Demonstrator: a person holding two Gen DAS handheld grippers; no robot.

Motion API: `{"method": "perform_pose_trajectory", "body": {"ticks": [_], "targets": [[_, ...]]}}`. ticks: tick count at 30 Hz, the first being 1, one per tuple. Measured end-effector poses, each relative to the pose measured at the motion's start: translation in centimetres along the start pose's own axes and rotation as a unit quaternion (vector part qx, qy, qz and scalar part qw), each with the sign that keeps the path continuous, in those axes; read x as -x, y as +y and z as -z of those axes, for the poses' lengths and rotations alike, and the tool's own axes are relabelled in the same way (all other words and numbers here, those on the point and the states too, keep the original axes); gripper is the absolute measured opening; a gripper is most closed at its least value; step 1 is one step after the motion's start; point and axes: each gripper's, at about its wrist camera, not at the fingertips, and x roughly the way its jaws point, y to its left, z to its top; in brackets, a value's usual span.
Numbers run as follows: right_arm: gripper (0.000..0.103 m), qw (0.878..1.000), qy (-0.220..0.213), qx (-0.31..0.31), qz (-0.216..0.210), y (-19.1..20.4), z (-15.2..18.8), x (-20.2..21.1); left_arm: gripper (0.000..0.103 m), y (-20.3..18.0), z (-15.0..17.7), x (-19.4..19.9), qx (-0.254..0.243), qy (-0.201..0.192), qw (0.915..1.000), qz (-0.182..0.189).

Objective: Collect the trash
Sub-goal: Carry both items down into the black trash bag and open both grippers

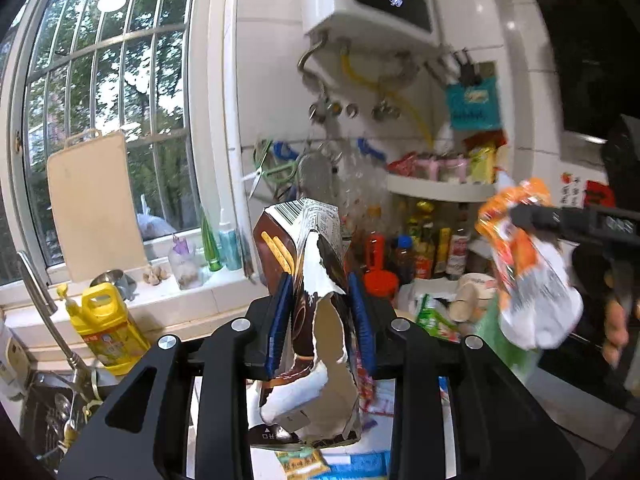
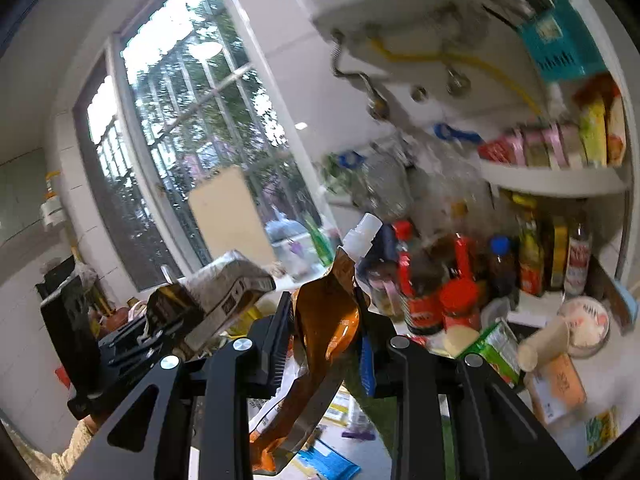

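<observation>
In the left wrist view my left gripper (image 1: 322, 280) is shut on a torn brown snack box (image 1: 316, 264), held upright above the counter, its blue pads pressing both sides. To the right there, the right gripper (image 1: 520, 216) holds an orange spouted pouch (image 1: 528, 264) in the air. In the right wrist view my right gripper (image 2: 326, 300) is shut on that orange pouch (image 2: 328, 320), its white spout pointing up. The brown box (image 2: 212, 292) in the left gripper (image 2: 140, 328) shows at the left, at about the same height.
A cluttered counter lies below, with sauce bottles (image 2: 540, 252), a red-lidded jar (image 2: 460, 304), a green packet (image 1: 436, 320) and wrappers. A yellow detergent jug (image 1: 106, 324) and faucet (image 1: 44, 304) stand by the sink at left. A cutting board (image 1: 94, 208) leans on the window. A water heater (image 1: 372, 4) hangs above.
</observation>
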Motion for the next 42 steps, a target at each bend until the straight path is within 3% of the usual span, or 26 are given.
{"method": "perform_pose_trajectory", "body": {"ticks": [5, 10, 16, 20, 24, 26, 28, 32, 34, 35, 39, 40, 41, 42], "targets": [[0.029, 0.999, -0.011, 0.029, -0.037, 3.8, 0.2, 3.3, 0.029, 0.2, 1.6, 6.0, -0.015, -0.013, 0.9988, 0.044], [0.029, 0.994, 0.004, 0.053, -0.091, 7.6, 1.1, 6.1, 0.029, -0.4, 4.2, 11.3, -0.016, 0.012, 0.9955, 0.092], [0.029, 0.984, 0.048, 0.067, -0.158, 11.5, 4.0, 8.9, 0.029, -0.5, 8.9, 16.0, -0.015, 0.09, 0.9884, 0.121], [0.029, 0.976, 0.112, 0.063, -0.178, 12.8, 7.8, 8.4, 0.03, -0.1, 13.2, 17.0, 0.005, 0.165, 0.9746, 0.151], [0.029, 0.962, 0.215, 0.011, -0.169, 12.0, 15.0, 5.5, 0.03, -0.4, 19.6, 15.9, 0.028, 0.267, 0.9469, 0.177], [0.029, 0.952, 0.262, -0.023, -0.154, 11.0, 19.3, 4.0, 0.03, -0.7, 24.1, 14.7, 0.036, 0.321, 0.9277, 0.187], [0.029, 0.945, 0.296, -0.04, -0.133, 9.8, 23.5, 2.7, 0.03, -1.0, 28.4, 13.3, 0.034, 0.357, 0.9145, 0.187], [0.029, 0.927, 0.359, -0.055, -0.095, 7.6, 32.2, -0.3, 0.03, -1.6, 37.9, 9.2, 0.041, 0.422, 0.889, 0.172], [0.029, 0.917, 0.389, -0.046, -0.069, 6.3, 37.1, -2.2, 0.03, -1.9, 41.6, 7.4, 0.041, 0.441, 0.8816, 0.163], [0.029, 0.911, 0.405, -0.047, -0.066, 5.7, 39.5, -3.4, 0.032, -2.0, 43.8, 6.0, 0.046, 0.459, 0.873, 0.159], [0.03, 0.884, 0.466, -0.046, -0.022, 3.4, 47.1, -7.1, 0.036, -3.7, 49.1, 2.9, 0.014, 0.498, 0.8529, 0.155], [0.035, 0.88, 0.472, -0.041, -0.013, 3.2, 48.1, -7.5, 0.044, -3.9, 50.3, 2.0, 0.011, 0.511, 0.8469, 0.147], [0.056, 0.873, 0.486, -0.032, -0.002, 3.0, 49.3, -8.1, 0.057, -4.0, 51.1, 1.3, 0.011, 0.521, 0.8422, 0.14], [0.064, 0.868, 0.495, -0.02, 0.019, 2.8, 50.2, -8.7, 0.061, -3.9, 51.5, 0.6, 0.017, 0.525, 0.8394, 0.138]]}}
